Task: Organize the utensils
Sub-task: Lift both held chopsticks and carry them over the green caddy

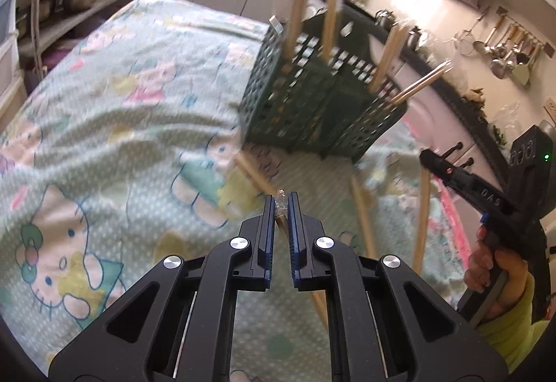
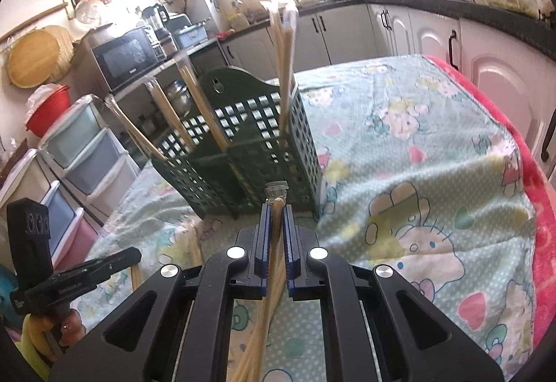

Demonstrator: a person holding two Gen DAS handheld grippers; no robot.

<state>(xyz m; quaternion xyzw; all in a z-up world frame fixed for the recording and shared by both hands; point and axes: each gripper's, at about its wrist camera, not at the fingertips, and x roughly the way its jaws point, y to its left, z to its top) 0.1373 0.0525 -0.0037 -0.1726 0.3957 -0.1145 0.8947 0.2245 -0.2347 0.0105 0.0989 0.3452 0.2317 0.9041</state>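
Surface: I see a cartoon-print cloth (image 1: pixel 104 124) under a green basket (image 1: pixel 312 104).
Left gripper (image 1: pixel 280 204): jaws almost closed, clamping wrapped chopsticks (image 1: pixel 280 208).
Right gripper (image 2: pixel 277 208): jaws narrow, clamping a second chopstick pair (image 2: pixel 276 236).

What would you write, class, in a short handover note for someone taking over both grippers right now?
Left gripper: shut on a wrapped chopstick pair, near its wrapped tip.
Right gripper: shut on another wrapped chopstick pair.
Green basket stands on the cartoon-print cloth, just ahead of both grippers.
Done: several pairs already stand in the basket, leaning out.
Left: drop both held pairs into the basket, then collect the loose pairs lying on the cloth in front of it.
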